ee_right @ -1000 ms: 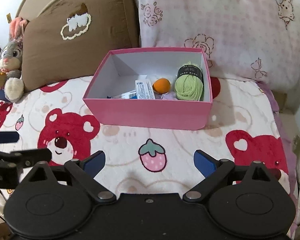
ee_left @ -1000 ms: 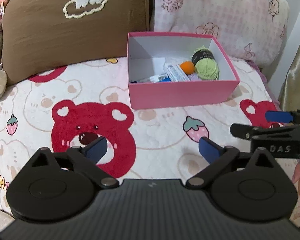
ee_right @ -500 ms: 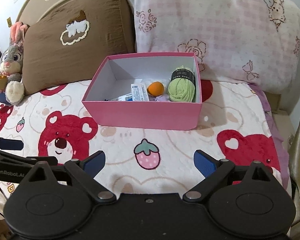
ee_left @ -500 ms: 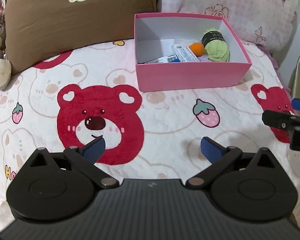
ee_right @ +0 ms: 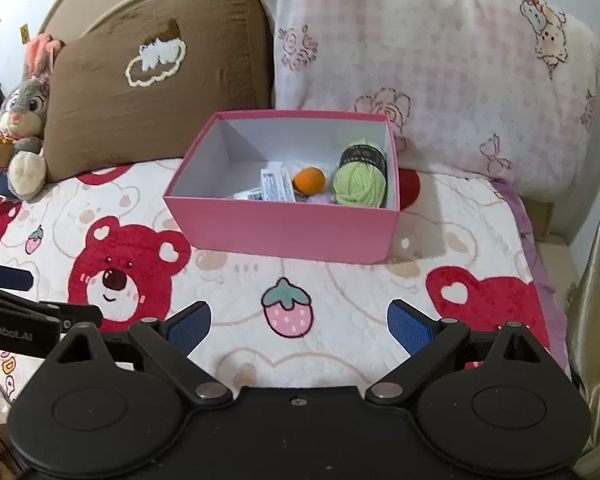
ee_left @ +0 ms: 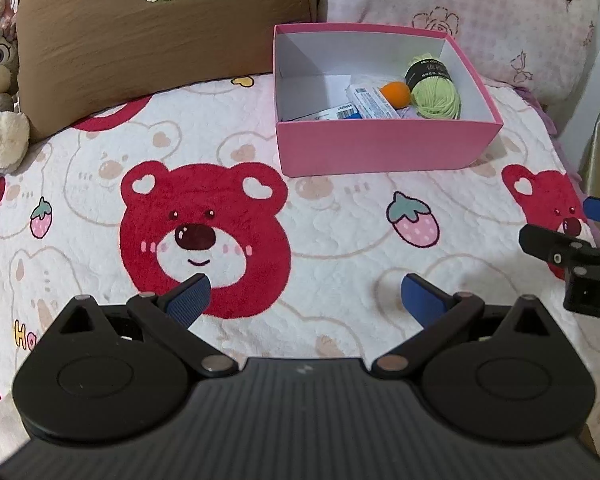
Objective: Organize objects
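Observation:
A pink open box (ee_left: 383, 148) (ee_right: 284, 228) sits on the bear-print blanket near the pillows. Inside lie a green yarn ball (ee_left: 435, 96) (ee_right: 359, 182), an orange ball (ee_left: 395, 94) (ee_right: 308, 181) and white packets (ee_left: 369, 104) (ee_right: 276, 186). My left gripper (ee_left: 303, 300) hovers open over the blanket well in front of the box, holding nothing. My right gripper (ee_right: 299, 326) is also open and empty, above the strawberry print. Each gripper shows at the edge of the other's view.
A brown pillow (ee_right: 152, 92) and a pink checked pillow (ee_right: 431, 64) lean behind the box. A plush rabbit (ee_right: 22, 120) sits at far left. A gold curtain (ee_right: 595, 300) hangs along the right edge of the bed.
Both grippers have pulled back and up from the box, so it looks smaller and farther. The box contents are unchanged and both grippers stay open.

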